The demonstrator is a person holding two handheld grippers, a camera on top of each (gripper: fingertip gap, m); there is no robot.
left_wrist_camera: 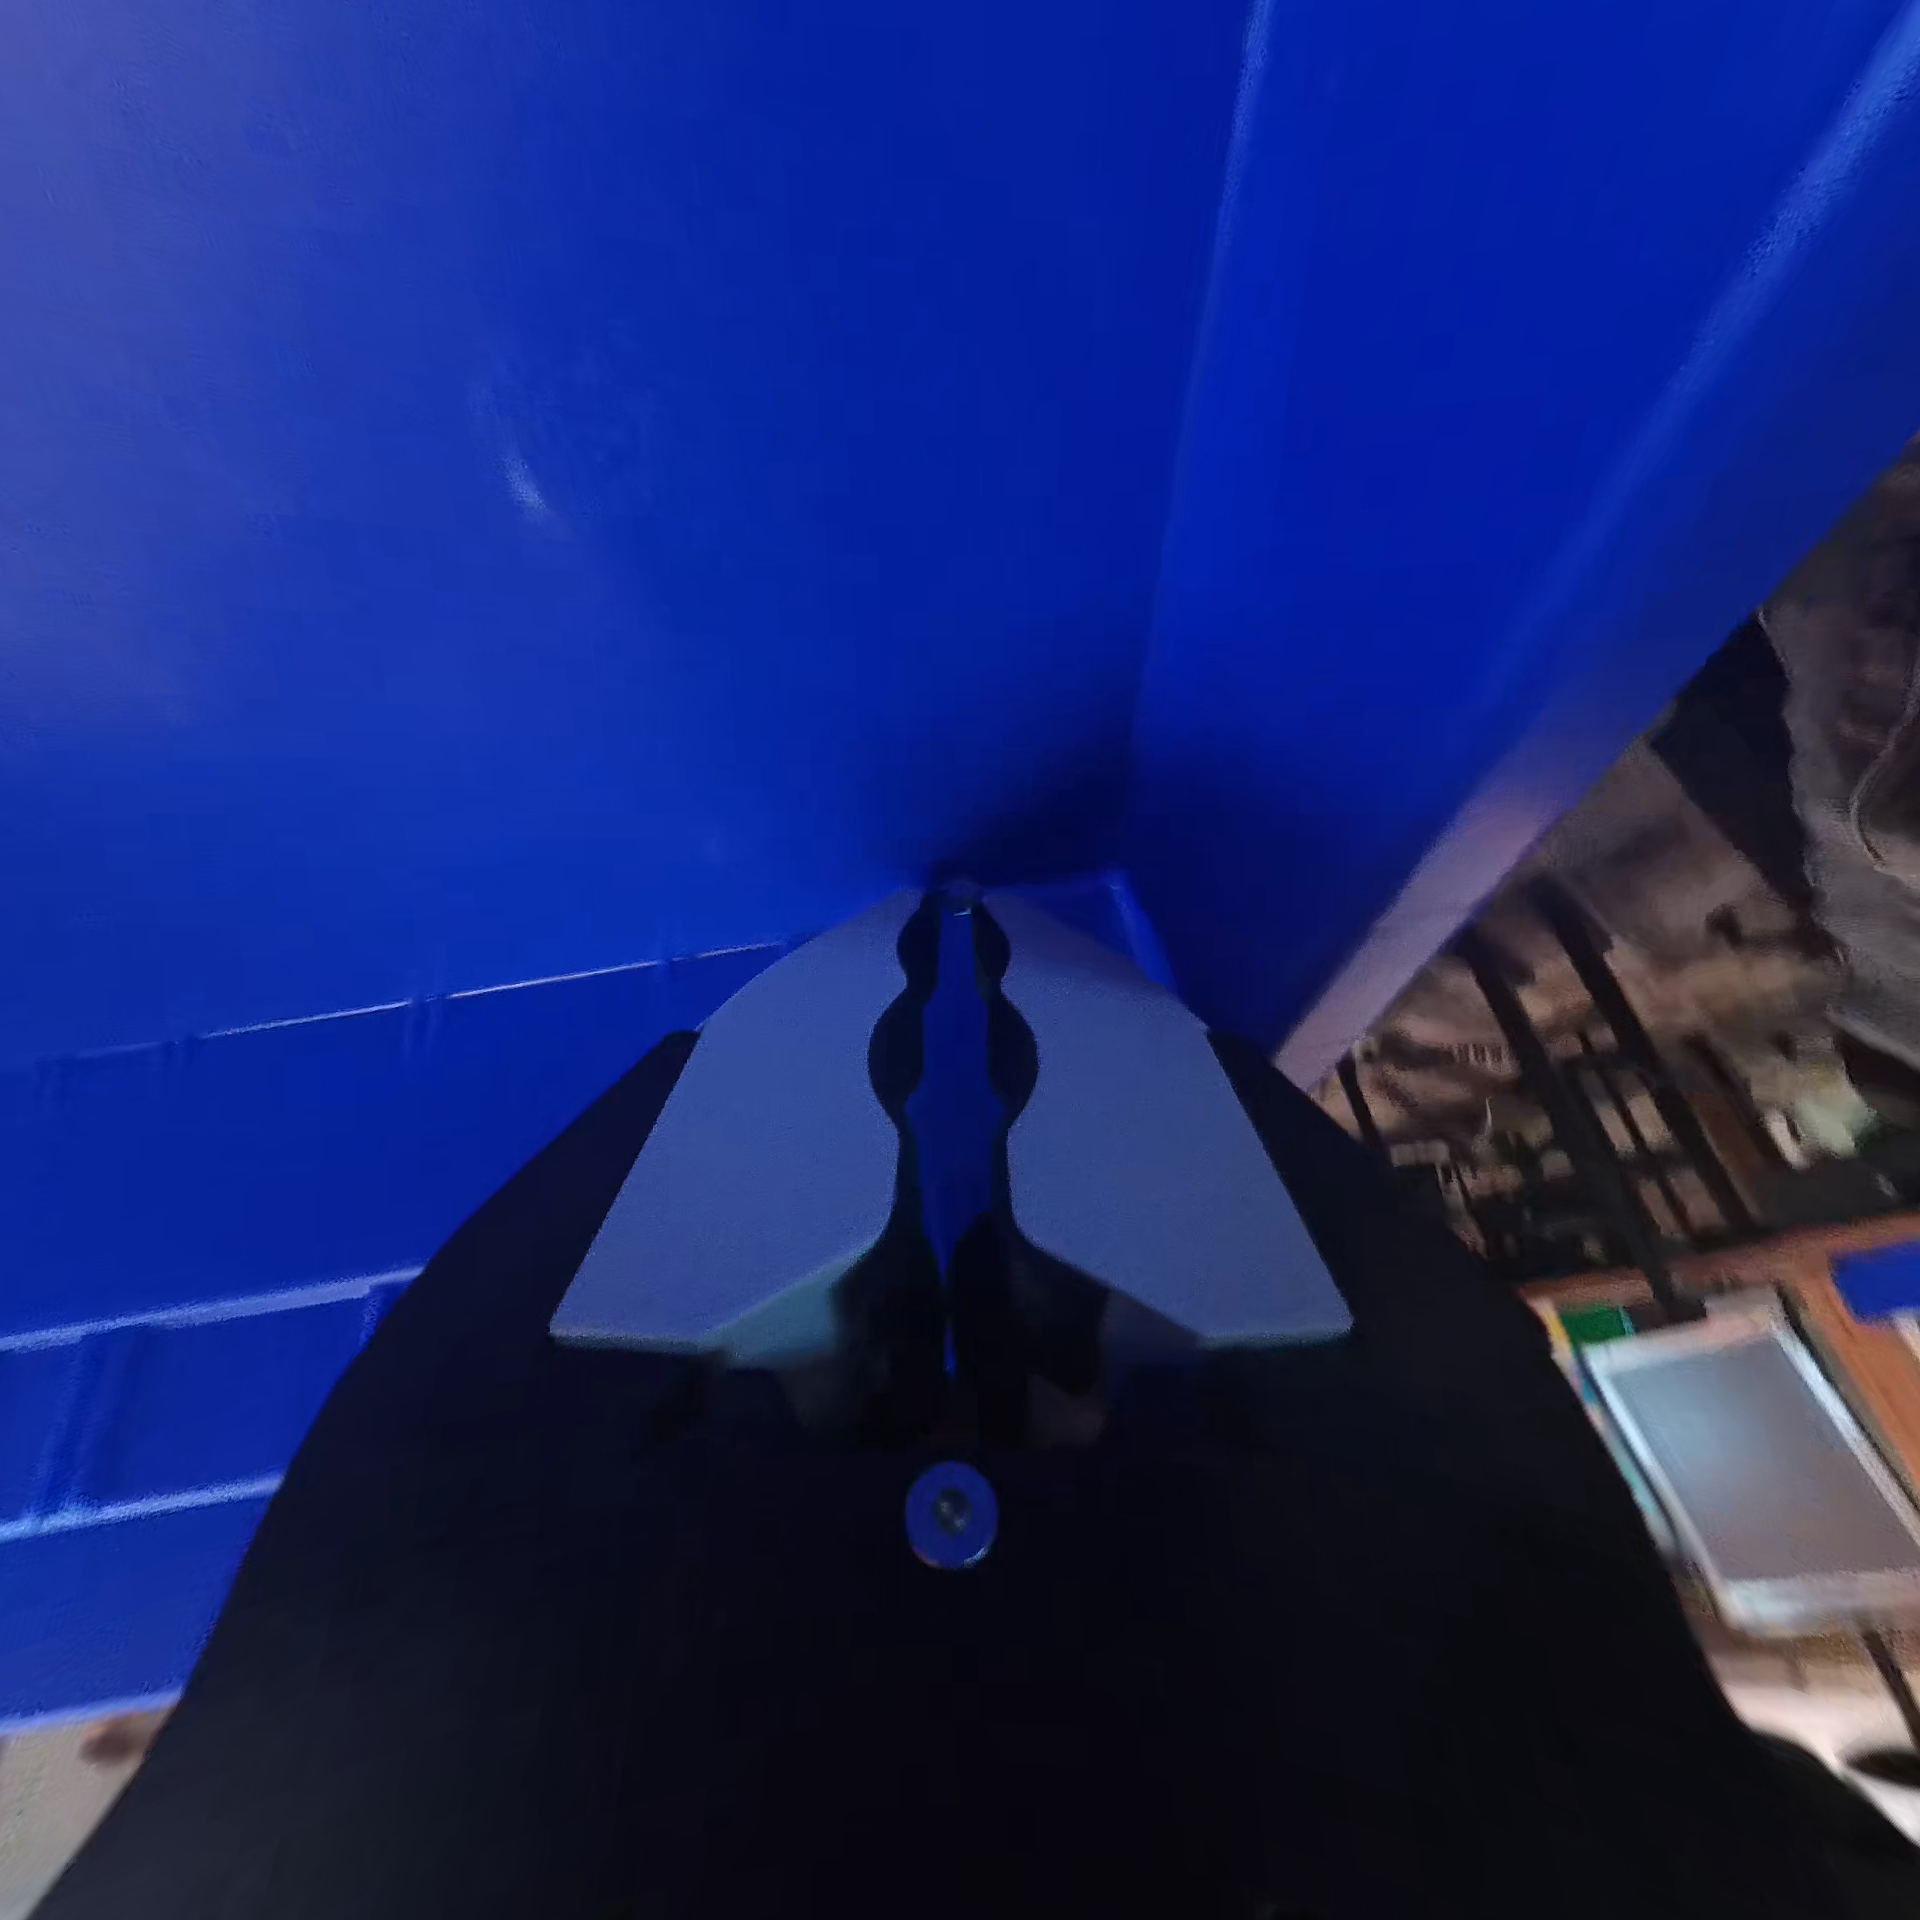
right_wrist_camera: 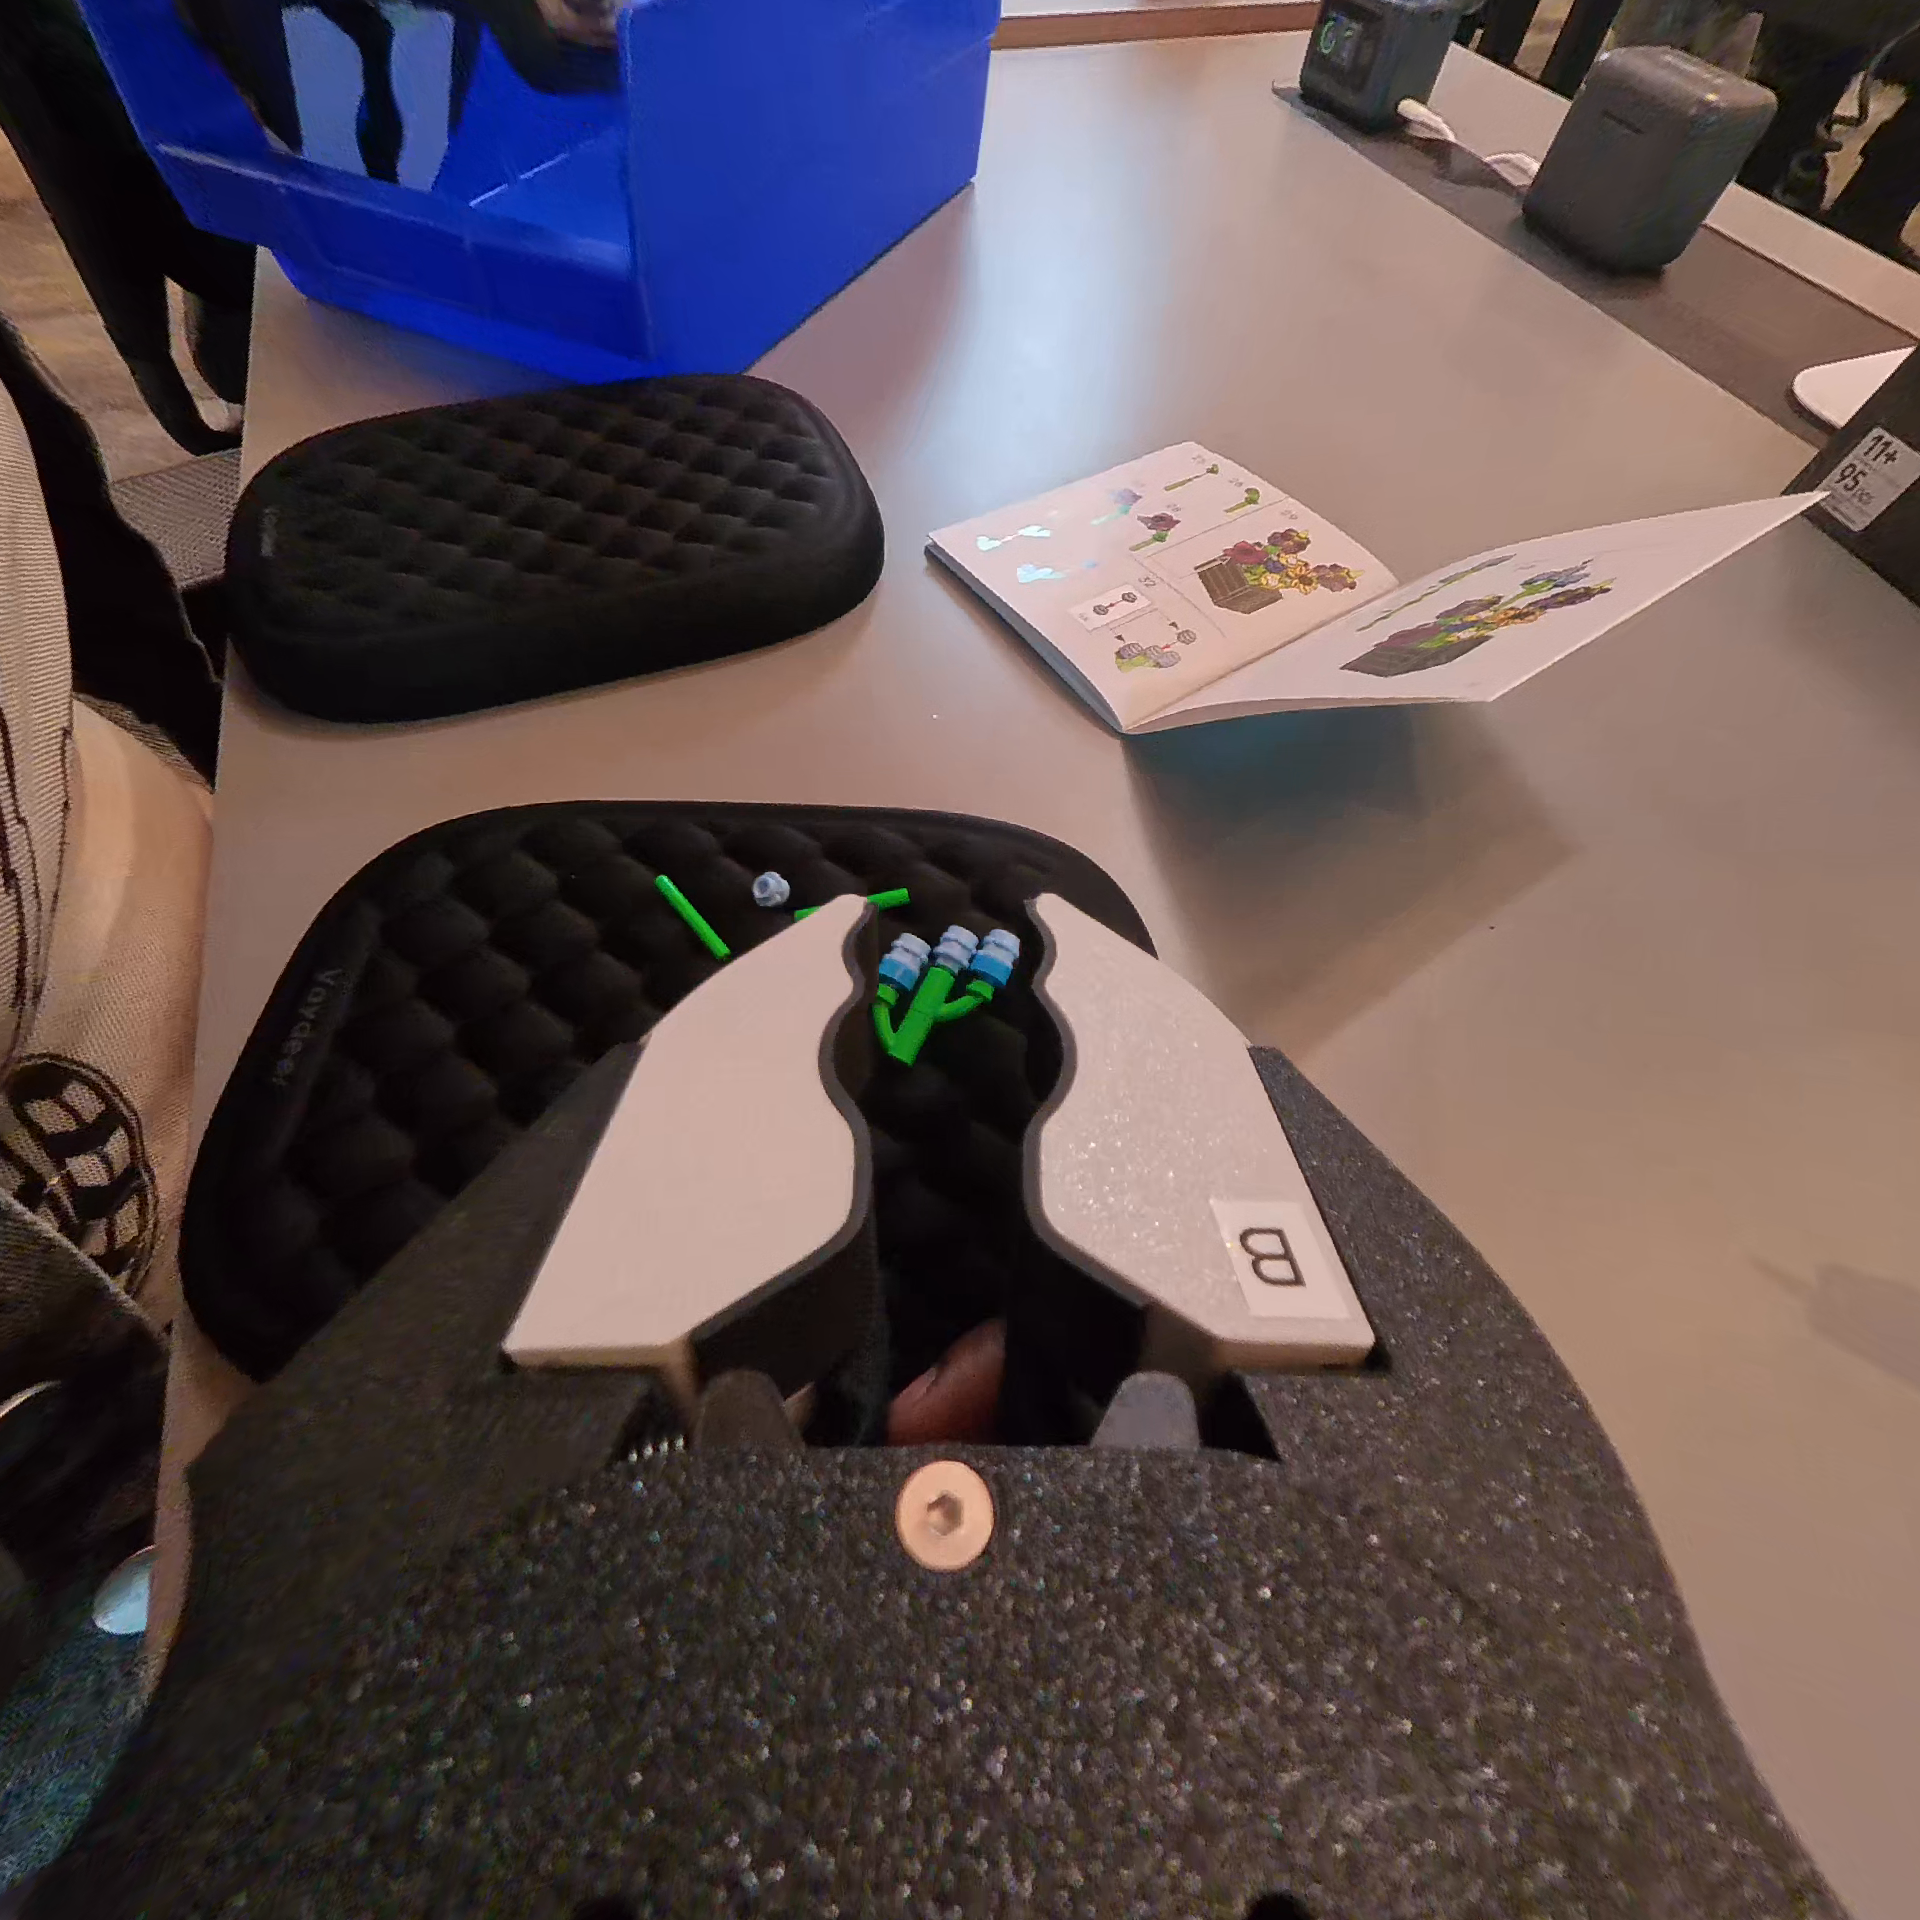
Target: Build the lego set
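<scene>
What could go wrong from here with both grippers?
The right gripper is open over the green flower stem; closing off-centre could flick it off the near pad. The left gripper, nearly shut deep in the blue bin, may jam into its corner.

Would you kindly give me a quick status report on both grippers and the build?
Left gripper nearly shut inside blue bin, catch unclear. Right gripper open over green three-branch stem with blue buds on near black pad. Loose green rods alongside; nothing blocking.
</scene>
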